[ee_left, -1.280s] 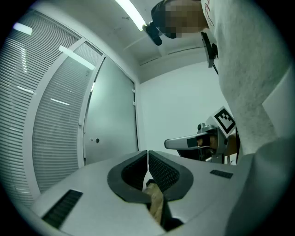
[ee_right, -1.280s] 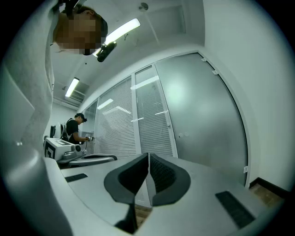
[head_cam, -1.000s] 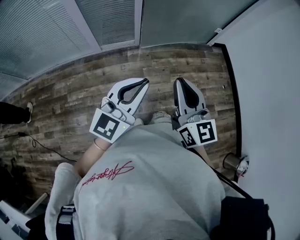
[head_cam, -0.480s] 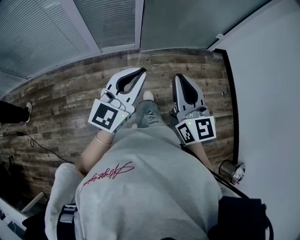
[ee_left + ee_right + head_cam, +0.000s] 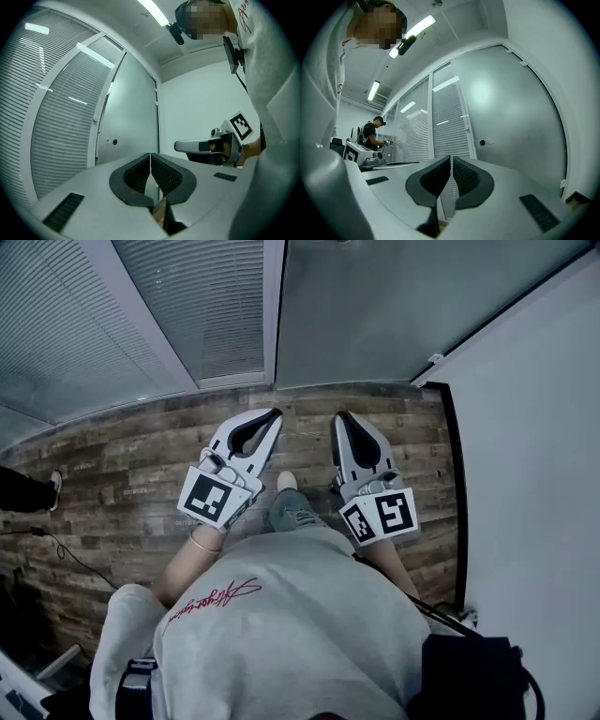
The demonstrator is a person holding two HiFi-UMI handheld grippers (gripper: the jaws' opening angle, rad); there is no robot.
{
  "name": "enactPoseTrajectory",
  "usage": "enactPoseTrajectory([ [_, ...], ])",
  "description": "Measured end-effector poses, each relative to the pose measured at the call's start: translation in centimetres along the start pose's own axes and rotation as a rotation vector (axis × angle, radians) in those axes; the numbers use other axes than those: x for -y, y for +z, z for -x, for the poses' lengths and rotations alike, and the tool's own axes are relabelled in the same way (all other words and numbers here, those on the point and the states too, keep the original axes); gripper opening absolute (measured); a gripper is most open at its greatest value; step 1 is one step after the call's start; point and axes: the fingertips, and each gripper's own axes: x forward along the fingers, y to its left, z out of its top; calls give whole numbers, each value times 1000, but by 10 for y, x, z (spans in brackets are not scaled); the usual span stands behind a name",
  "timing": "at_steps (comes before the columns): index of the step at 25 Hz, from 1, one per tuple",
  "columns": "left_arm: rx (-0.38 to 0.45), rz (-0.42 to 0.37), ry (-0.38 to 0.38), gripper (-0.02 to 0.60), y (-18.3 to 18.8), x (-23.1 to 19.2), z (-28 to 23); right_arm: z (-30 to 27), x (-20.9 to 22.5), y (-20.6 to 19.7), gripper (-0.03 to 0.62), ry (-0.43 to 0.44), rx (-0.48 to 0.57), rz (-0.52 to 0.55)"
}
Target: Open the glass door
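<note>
The glass door stood ahead of me, well apart from both pairs of jaws. I held the left gripper and the right gripper level and side by side over the wooden floor, both pointed at the door. Each pair of jaws was pressed together on nothing. The door's small round lock hole showed above the right jaws.

Open wooden floor up to the glass door; slatted partition left; white wall hard right
</note>
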Motion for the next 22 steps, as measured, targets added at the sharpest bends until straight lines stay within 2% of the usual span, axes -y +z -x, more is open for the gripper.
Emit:
enactPoseTrajectory([
  [9, -2, -24, 4, 18, 5, -48, -65, -67, 60, 11, 28, 2, 10, -5],
  [22, -16, -13, 99, 18, 0, -113, -110, -170, 116, 17, 29, 40, -7, 28],
])
